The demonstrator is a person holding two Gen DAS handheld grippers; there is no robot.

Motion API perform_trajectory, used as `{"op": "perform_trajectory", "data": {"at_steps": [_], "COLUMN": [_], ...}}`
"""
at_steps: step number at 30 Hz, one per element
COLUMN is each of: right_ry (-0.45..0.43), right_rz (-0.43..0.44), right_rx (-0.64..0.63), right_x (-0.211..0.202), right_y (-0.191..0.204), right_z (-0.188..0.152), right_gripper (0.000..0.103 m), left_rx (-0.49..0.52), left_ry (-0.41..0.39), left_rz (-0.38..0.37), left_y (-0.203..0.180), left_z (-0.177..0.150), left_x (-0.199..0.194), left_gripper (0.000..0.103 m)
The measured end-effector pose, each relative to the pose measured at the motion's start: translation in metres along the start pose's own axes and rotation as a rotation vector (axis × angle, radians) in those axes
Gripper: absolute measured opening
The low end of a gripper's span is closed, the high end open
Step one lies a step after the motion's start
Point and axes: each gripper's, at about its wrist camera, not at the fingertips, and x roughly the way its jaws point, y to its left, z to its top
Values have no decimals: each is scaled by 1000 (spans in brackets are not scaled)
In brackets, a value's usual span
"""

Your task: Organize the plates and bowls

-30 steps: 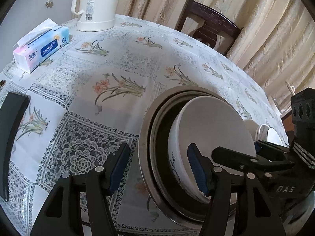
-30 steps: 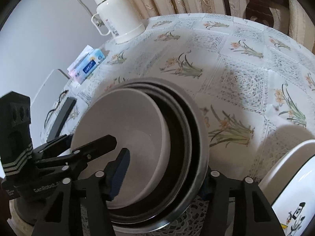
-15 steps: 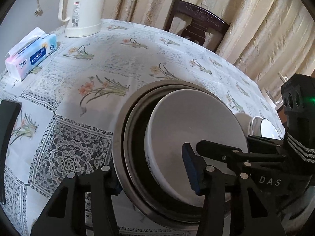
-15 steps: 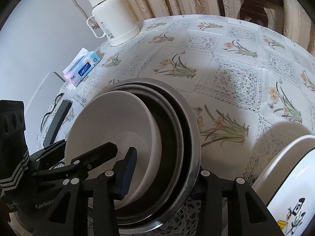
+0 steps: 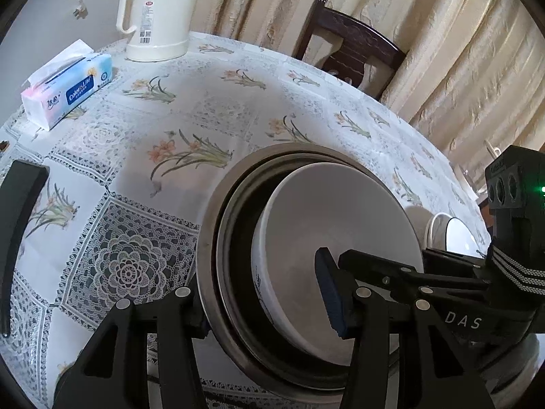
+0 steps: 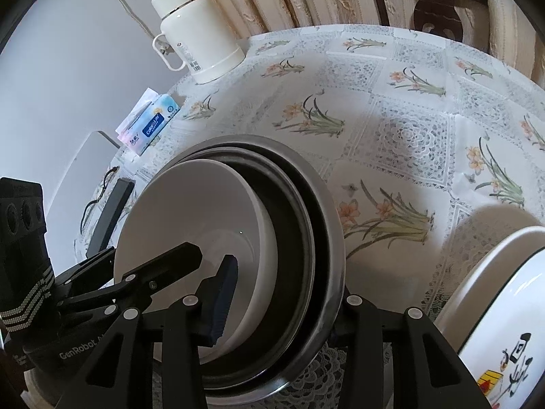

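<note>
A white bowl [image 5: 340,225] [image 6: 190,211] sits nested inside steel bowls [image 5: 211,238] [image 6: 327,211] on the flowered tablecloth. My left gripper [image 5: 265,306] grips the stack's near-left wall: one finger lies outside the steel rim, mostly hidden, and the blue-padded one [image 5: 328,293] is inside the white bowl. My right gripper [image 6: 281,306] holds the opposite wall the same way, its padded finger [image 6: 223,293] inside the white bowl. The stack leans toward the cameras. A white dish with a cartoon print [image 6: 494,306] [image 5: 453,235] lies to the right.
A cream kettle [image 5: 160,17] [image 6: 197,34] and a tissue pack [image 5: 68,92] [image 6: 150,126] stand at the far left. A flat black object [image 5: 17,221] [image 6: 109,211] lies by the left edge. A dark chair [image 5: 347,47] and curtains stand behind the table.
Both grippers slid over the stack's rim and narrowed onto its walls. The stack now stays fixed between the fingers while the background shifts slightly.
</note>
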Motion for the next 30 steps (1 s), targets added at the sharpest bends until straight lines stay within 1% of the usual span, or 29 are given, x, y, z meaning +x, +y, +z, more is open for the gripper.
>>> {"op": "perform_trajectory", "data": {"at_steps": [7, 14, 22, 30], "right_ry": [-14, -63, -112, -171], "right_rz": [-1, -23, -71, -128], "right_rx": [12, 31, 88, 162], "right_x": [-12, -43, -85, -131], "right_y": [-3, -12, -38, -74], "right_z": [0, -1, -13, -37], "right_gripper": [46, 46, 46, 46], "left_rx": [5, 45, 132, 230], "left_ry": [-1, -13, -11, 4], "left_rz": [-5, -22, -68, -132], "left_y": [-7, -28, -76, -135], "left_z": [5, 14, 20, 18], "left_x": [-7, -16, -21, -19], "left_gripper": [51, 51, 51, 51]}}
